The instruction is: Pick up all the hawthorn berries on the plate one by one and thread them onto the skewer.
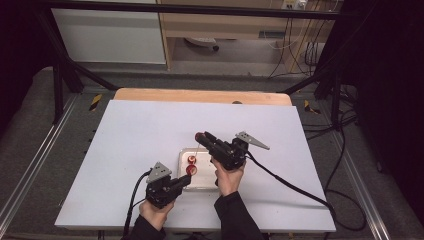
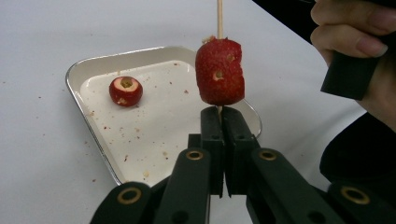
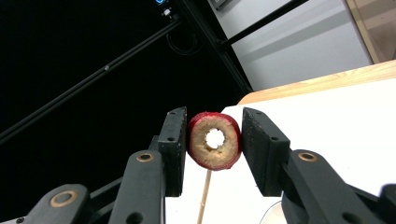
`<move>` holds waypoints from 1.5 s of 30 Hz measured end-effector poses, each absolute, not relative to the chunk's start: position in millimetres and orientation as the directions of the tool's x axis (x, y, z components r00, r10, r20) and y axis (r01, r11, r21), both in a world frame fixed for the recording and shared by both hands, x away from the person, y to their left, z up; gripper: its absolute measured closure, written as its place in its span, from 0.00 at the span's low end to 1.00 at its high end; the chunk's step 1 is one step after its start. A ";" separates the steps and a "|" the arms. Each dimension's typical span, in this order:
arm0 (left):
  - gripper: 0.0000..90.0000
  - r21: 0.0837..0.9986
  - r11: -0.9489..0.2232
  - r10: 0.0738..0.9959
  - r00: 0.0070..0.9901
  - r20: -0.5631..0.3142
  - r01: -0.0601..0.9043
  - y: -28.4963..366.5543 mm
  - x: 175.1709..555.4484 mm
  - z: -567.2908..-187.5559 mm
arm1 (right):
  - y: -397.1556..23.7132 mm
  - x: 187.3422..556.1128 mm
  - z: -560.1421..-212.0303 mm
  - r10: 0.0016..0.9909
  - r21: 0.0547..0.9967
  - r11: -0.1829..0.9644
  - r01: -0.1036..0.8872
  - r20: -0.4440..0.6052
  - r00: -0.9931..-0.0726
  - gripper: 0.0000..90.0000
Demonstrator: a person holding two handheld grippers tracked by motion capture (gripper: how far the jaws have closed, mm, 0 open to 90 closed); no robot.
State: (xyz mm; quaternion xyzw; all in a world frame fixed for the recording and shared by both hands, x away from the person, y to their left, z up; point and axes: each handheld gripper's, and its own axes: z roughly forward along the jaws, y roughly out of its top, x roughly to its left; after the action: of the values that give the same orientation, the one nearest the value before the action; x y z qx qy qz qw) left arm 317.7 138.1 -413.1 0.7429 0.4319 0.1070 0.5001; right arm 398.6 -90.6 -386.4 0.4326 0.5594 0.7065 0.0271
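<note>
A thin wooden skewer stands upright over a small metal tray. My left gripper is shut on its lower end. A red cored fruit is threaded on the skewer just above the jaws. In the high view the left gripper sits at the near edge of the tray. My right gripper is shut on a second red fruit, ring-shaped with a hole through its core, at the skewer's top. From above, this gripper hangs over the tray's far end. A third fruit lies loose in the tray.
The white table sheet is bare around the tray, with a wooden board along its far edge. Black frame posts and cables stand at the right. The hand on the right gripper is close by in the left gripper view.
</note>
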 end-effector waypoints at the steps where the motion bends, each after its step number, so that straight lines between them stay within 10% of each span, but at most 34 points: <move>1: 0.98 0.835 -0.123 0.751 0.600 -0.274 0.536 137.7 317.7 -413.3 | -90.0 398.2 -387.2 0.523 0.812 -0.375 0.447 0.583 -0.622 0.69; 45: 0.98 0.845 -0.237 0.772 0.621 -0.135 0.479 136.2 319.8 -418.8 | -89.2 384.6 -400.5 0.508 0.794 -0.269 0.545 0.598 -0.620 0.70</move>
State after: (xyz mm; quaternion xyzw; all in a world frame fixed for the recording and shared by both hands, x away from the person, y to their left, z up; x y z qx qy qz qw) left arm 319.8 136.2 -418.8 0.7706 0.4058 0.1575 0.4655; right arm 384.6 -89.2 -400.5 0.4357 0.6042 0.6670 -0.0136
